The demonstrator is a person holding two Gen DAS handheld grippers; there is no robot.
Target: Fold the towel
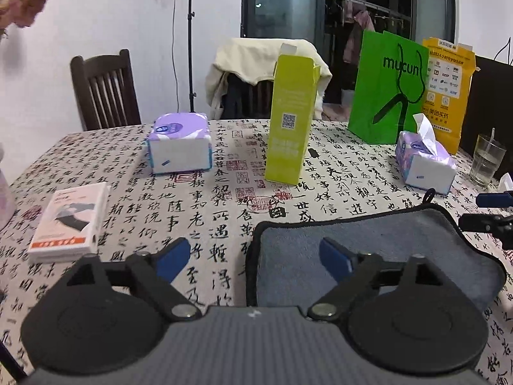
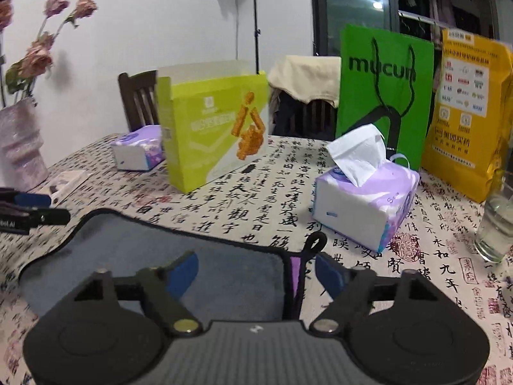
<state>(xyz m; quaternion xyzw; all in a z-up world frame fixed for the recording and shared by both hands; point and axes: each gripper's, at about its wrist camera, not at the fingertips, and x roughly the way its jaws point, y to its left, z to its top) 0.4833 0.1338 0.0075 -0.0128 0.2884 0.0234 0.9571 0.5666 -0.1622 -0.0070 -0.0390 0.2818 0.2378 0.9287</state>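
A grey-blue towel (image 1: pixel 400 247) with a black hem lies flat on the calligraphy tablecloth; it also shows in the right wrist view (image 2: pixel 134 256). Its black hanging loop (image 2: pixel 315 243) sits at the far right corner, over a purple tag. My left gripper (image 1: pixel 256 258) is open, its jaws straddling the towel's left edge, with the right finger over the cloth. My right gripper (image 2: pixel 256 272) is open, straddling the towel's right edge by the loop. Each gripper's tips show at the side of the other's view, the right gripper (image 1: pixel 490 211) and the left gripper (image 2: pixel 35 208).
Beyond the towel stand a lime carton (image 1: pixel 291 118), two purple tissue packs (image 1: pixel 179 142) (image 2: pixel 365 199), a green bag (image 1: pixel 388 86), a yellow bag (image 2: pixel 465 112) and a glass of water (image 1: pixel 487 160). A white box (image 1: pixel 69 221) lies left. A vase of flowers (image 2: pixel 19 141) stands far left.
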